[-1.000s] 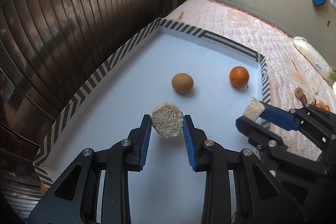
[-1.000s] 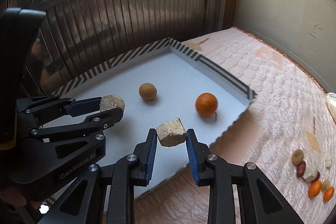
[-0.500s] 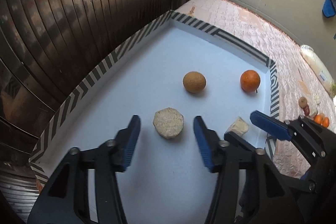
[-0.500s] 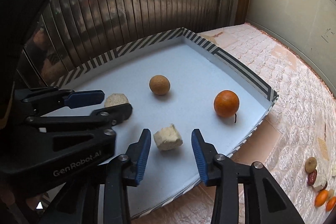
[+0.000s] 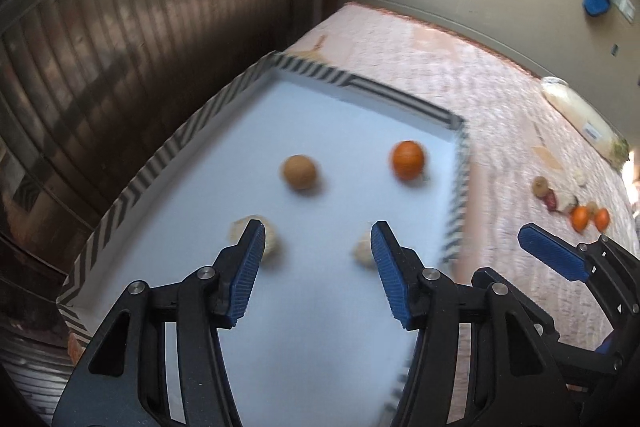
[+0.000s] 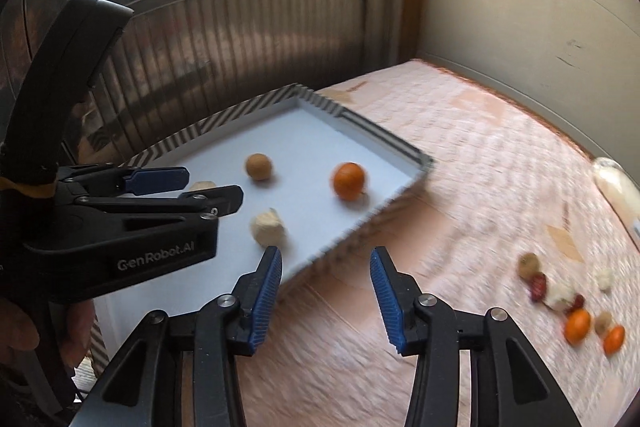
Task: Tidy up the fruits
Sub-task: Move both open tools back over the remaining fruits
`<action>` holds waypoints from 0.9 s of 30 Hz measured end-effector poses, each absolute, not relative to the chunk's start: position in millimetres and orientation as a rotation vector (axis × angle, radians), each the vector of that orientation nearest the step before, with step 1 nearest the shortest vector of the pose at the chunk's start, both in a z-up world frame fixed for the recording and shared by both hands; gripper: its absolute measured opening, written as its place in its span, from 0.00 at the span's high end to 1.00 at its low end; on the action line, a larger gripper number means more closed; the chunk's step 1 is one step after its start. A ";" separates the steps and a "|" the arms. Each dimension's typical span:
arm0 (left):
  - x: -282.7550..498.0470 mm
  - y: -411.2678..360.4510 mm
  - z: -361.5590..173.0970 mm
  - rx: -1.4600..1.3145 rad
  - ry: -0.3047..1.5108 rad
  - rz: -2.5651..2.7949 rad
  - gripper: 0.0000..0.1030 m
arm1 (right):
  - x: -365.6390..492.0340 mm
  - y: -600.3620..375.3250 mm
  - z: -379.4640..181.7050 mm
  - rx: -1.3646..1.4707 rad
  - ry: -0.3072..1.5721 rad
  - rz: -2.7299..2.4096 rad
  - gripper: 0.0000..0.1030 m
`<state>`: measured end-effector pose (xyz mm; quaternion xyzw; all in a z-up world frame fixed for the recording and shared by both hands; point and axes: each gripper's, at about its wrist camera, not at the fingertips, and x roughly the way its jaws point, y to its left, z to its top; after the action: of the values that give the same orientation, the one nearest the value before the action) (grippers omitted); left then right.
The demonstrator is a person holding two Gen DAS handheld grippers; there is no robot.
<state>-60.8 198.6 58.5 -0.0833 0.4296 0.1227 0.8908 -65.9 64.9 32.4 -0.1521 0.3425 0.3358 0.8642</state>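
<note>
A pink quilted mattress (image 6: pixel 472 155) carries a shallow white tray (image 5: pixel 320 131) with a striped rim, set against a ribbed metal door (image 5: pixel 120 67). Four pieces lie apart on the tray floor: an orange (image 5: pixel 407 159) near the right rim, a brown fruit (image 5: pixel 299 171) mid-tray, and two pale chunks at the near end, one chunk (image 5: pixel 272 241) toward the left rim, the other chunk (image 6: pixel 269 227) toward the right. More small fruits (image 6: pixel 576 307) sit loose in a cluster on the mattress, well apart from the tray. The left gripper (image 5: pixel 318 263) hangs above the tray, fingers moderately wide, nothing between them. The right gripper (image 6: pixel 326 291) hangs over the tray's near-right edge, its fingers opening, also empty. Both views are motion-blurred.
</note>
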 end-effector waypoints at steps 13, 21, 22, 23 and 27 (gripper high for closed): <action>-42.3 101.0 61.8 -0.071 0.884 0.069 0.46 | -64.0 -42.6 35.9 -0.204 0.732 0.505 0.56; -26.0 57.5 54.5 -0.043 0.916 -0.023 0.46 | -53.4 -107.0 28.5 -0.126 0.757 0.399 0.56; -23.2 52.7 52.9 -0.041 0.924 -0.029 0.46 | -50.9 -113.5 27.1 -0.118 0.760 0.389 0.56; -20.2 48.4 51.3 -0.038 0.929 -0.034 0.46 | -47.9 -119.5 25.4 -0.108 0.763 0.380 0.56; -9.9 35.6 44.6 -0.025 0.951 -0.040 0.46 | -38.0 -133.3 19.5 -0.079 0.772 0.366 0.56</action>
<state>-9.9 35.6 44.6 -0.0118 0.4578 -0.0194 0.8888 -38.0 -133.3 19.5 -0.0385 0.3741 0.1775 0.9094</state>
